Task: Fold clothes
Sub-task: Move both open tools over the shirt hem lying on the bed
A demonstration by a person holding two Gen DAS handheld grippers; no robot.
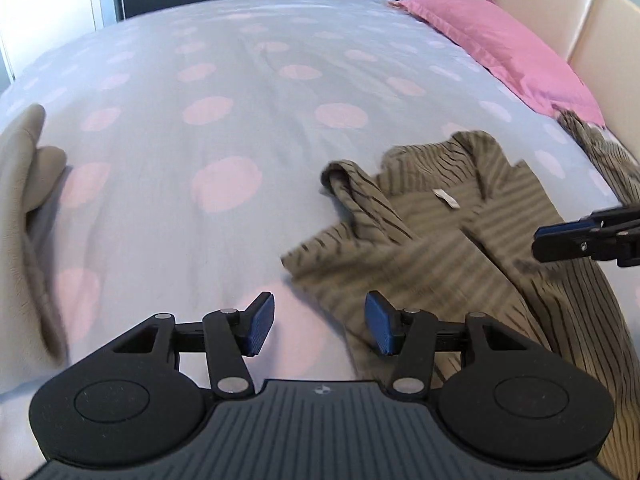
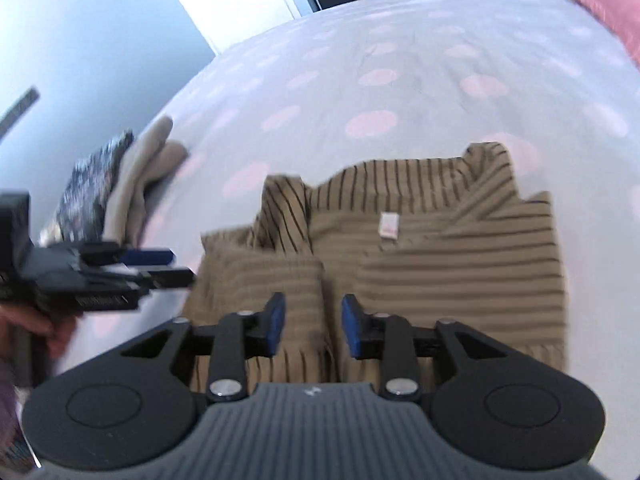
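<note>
Bedroom, midday light: a polka-dot bed (image 1: 224, 80) carries a tan striped top (image 2: 420, 248), spread inside out with its white label (image 2: 389, 225) facing up and one sleeve (image 2: 286, 212) already turned in over the body. Both hand-held tools hang above its near hem with nothing between their pads. The right gripper (image 2: 313, 326) has its jaws spread over the garment's lower edge; the left gripper (image 1: 320, 326) stands spread beside the top's left edge, above bare bedding. A beige garment (image 1: 24, 184) lies well apart at the bed's left side, and a pink pillow (image 1: 500, 44) sits by the headboard. Judged from the layout, the fold is part-made — next comes pinching the hem at two corners and carrying it toward the collar.
</note>
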